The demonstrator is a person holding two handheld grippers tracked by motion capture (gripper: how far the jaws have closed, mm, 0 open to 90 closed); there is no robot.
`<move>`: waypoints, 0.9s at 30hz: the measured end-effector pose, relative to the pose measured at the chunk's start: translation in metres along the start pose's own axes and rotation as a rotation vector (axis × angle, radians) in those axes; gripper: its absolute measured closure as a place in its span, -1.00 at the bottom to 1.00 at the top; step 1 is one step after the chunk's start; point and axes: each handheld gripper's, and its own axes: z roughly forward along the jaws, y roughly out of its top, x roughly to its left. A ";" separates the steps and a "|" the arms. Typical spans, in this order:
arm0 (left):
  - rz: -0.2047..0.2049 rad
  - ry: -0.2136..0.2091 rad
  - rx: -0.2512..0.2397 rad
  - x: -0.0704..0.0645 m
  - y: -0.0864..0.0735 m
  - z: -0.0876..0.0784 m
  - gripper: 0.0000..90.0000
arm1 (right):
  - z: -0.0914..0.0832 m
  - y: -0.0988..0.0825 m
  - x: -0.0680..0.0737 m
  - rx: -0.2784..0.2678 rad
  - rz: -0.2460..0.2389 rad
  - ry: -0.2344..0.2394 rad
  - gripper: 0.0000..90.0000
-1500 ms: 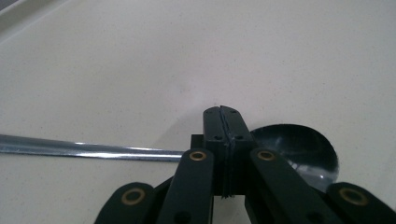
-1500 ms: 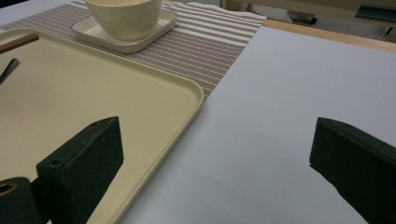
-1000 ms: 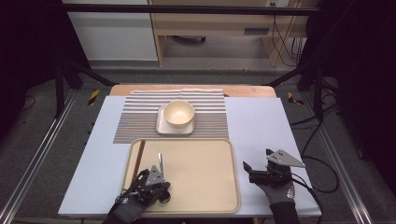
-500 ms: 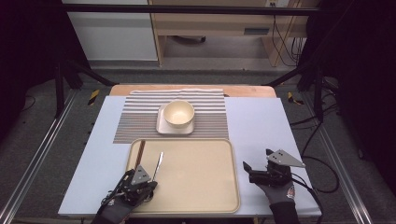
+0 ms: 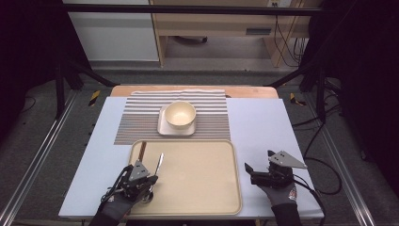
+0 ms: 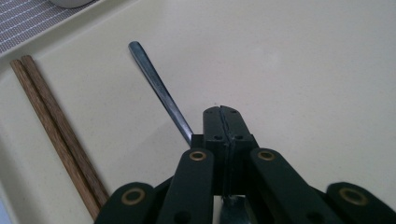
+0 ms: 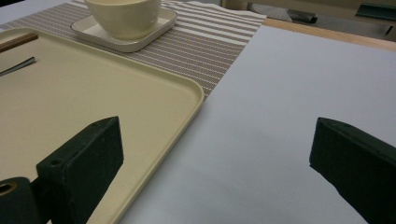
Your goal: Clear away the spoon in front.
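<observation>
From the high view, we hold the left gripper [image 5: 149, 181] over the near left corner of the beige tray [image 5: 207, 197], its jaws clamped on a metal spoon [image 5: 159, 165] whose thin handle points away from us over the tray floor. A pair of wooden chopsticks [image 5: 142, 149] lies along the tray's left wall, just beside the spoon. Beyond the tray, a cream bowl [image 5: 179, 114] stands on a square saucer [image 5: 163, 129], which rests on a striped placemat [image 5: 136, 125]. The right gripper [image 5: 250, 172] sits on the pale surface [image 5: 263, 127] just right of the tray, with its jaws apart and nothing between them.

In the left gripper view, our two black jaws meet in a closed seam, and the spoon [image 6: 161, 91] passes between them: the handle runs up and to the left above the tray [image 6: 303, 70], and a bit of metal shows below the pads. The chopsticks [image 6: 56, 130] lie side by side at the left, apart from the spoon.

In the right gripper view, our jaws stand wide apart over the surface [image 7: 299, 93], empty. The tray [image 7: 116, 98] lies at the left, with its rim by the left jaw. The spoon handle's tip [image 7: 18, 65] and a chopstick end [image 7: 16, 41] show at the far left edge. The bowl [image 7: 123, 16] on its saucer [image 7: 149, 30] stands on the placemat [image 7: 205, 51].
</observation>
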 end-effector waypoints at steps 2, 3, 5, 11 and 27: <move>0.007 0.005 0.016 0.002 0.001 0.008 0.98 | 0.000 0.000 0.000 0.001 0.000 0.000 -0.93; 0.006 0.012 0.025 0.002 0.002 0.011 0.98 | 0.000 0.000 0.000 0.002 -0.002 0.000 -0.93; 0.011 0.009 0.036 0.003 0.002 0.015 0.98 | 0.000 0.000 0.000 0.004 -0.004 -0.001 -0.93; 0.015 0.012 0.058 0.002 0.000 0.017 0.98 | 0.001 0.000 0.000 0.004 -0.004 0.000 -0.93; -0.019 0.042 0.053 0.010 -0.010 0.006 0.98 | 0.000 0.000 -0.001 -0.001 -0.004 -0.001 -0.93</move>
